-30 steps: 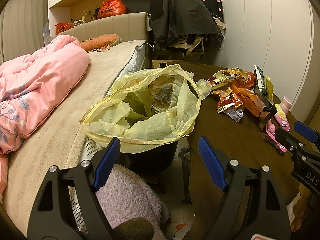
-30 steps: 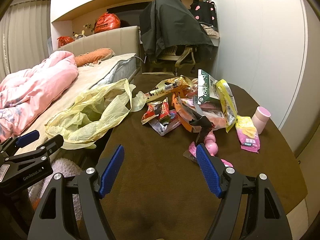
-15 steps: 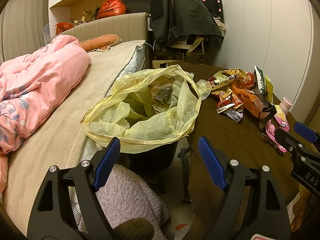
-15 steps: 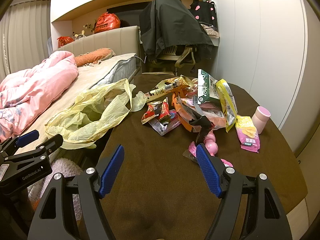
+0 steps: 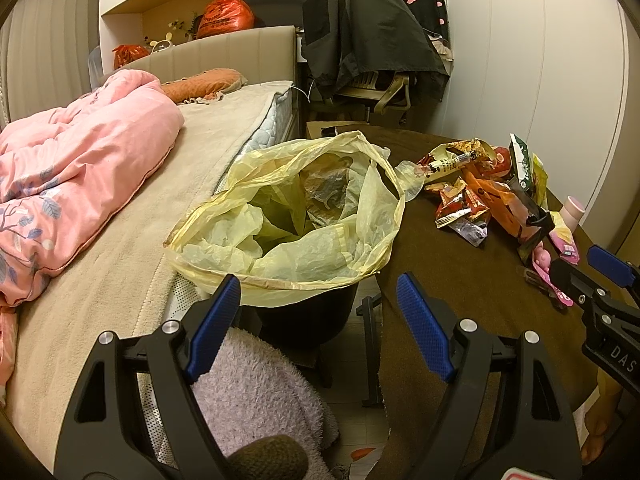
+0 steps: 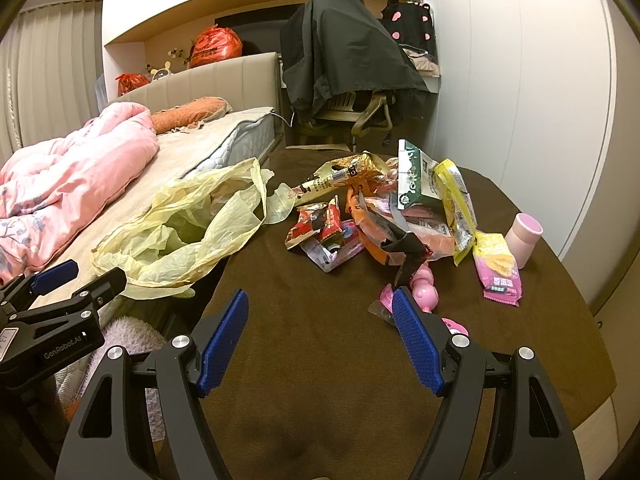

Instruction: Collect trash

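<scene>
Beside the bed, opening step: left gripper (image 5: 318,324) and right gripper (image 6: 318,340) hang wide open and empty; crumpled snack wrappers (image 6: 384,212) heaped on brown surface (image 6: 320,380) await grasping toward yellow-lined black bin (image 5: 288,216).

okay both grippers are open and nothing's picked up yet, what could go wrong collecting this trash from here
1. The wrappers lie overlapped in a pile, so the right gripper may grab several or drag loose ones off the table.
2. The yellow bag droops over its bin with a collapsed rim; dropped trash could miss and fall to the floor.
3. The pink cup stands beside the pile and could be knocked over.
</scene>
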